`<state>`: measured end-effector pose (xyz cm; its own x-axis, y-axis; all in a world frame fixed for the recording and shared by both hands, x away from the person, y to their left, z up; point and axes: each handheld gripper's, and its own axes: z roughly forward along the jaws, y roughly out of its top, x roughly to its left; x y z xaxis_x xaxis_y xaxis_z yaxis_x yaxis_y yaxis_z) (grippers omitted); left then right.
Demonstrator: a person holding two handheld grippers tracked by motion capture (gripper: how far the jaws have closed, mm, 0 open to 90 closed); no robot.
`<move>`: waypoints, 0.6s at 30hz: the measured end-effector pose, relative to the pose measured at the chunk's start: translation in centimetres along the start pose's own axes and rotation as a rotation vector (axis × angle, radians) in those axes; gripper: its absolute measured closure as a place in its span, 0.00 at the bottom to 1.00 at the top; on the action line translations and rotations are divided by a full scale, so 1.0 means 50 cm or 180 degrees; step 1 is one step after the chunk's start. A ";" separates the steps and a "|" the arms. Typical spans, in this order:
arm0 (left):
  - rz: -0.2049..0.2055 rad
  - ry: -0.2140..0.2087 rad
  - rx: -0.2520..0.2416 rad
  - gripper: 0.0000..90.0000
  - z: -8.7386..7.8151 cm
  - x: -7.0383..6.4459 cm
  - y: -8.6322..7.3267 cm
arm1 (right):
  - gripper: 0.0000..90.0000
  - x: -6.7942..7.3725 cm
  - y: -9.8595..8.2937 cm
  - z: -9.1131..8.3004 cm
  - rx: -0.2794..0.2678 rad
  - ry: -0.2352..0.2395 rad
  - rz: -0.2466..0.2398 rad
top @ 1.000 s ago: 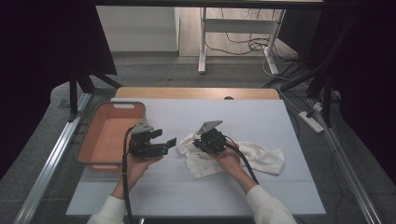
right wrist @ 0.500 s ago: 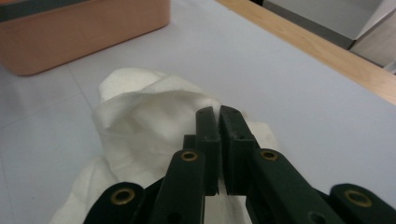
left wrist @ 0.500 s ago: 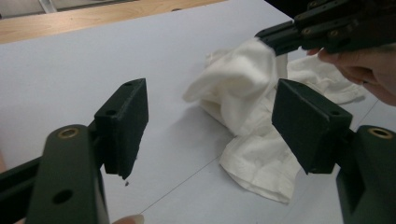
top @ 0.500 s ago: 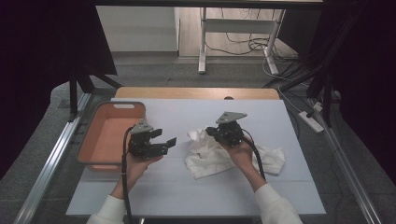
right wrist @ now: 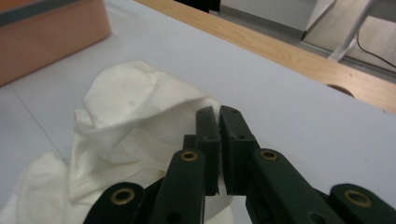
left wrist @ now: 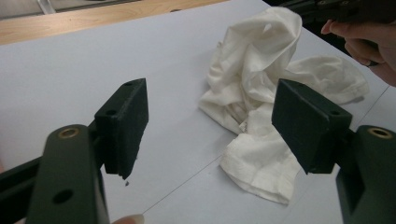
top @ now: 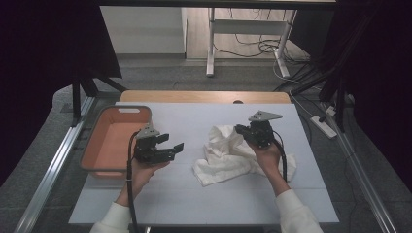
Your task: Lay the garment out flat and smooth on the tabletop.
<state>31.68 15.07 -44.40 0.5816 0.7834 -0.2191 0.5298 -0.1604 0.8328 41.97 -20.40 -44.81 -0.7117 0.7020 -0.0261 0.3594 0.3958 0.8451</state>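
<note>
A crumpled white cloth (top: 221, 158) lies in the middle of the pale table (top: 194, 121). Its upper fold is lifted off the surface. My right gripper (top: 239, 129) is shut on that lifted edge of the cloth (right wrist: 126, 116), and the jaws (right wrist: 218, 114) are pressed almost together with fabric bunched at their tips. My left gripper (top: 176, 148) hovers left of the cloth, beside the orange bin, with its jaws wide open and nothing between them. In the left gripper view the open gripper (left wrist: 210, 126) points at the cloth (left wrist: 261, 93), a short way off.
An orange bin (top: 121, 110) stands at the table's left edge, just left of my left hand; its wall (right wrist: 46, 32) also appears in the right gripper view. A wooden strip (top: 204, 96) runs along the table's far edge. Table legs and cables lie beyond.
My right gripper has moved right and away from me with the cloth's edge in it, dragging and raising the cloth. The left gripper has stayed in place, open.
</note>
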 end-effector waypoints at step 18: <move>0.0008 -0.0040 0.0011 0.32 0.007 0.000 0.003 | 0.96 -0.074 -0.048 -0.028 0.0163 -0.0353 0.0259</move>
<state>31.97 14.86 -44.45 0.5907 0.7754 -0.2234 0.5305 -0.1646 0.8316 42.89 -24.80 -45.99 -0.6088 0.7931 -0.0199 0.4457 0.3626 0.8185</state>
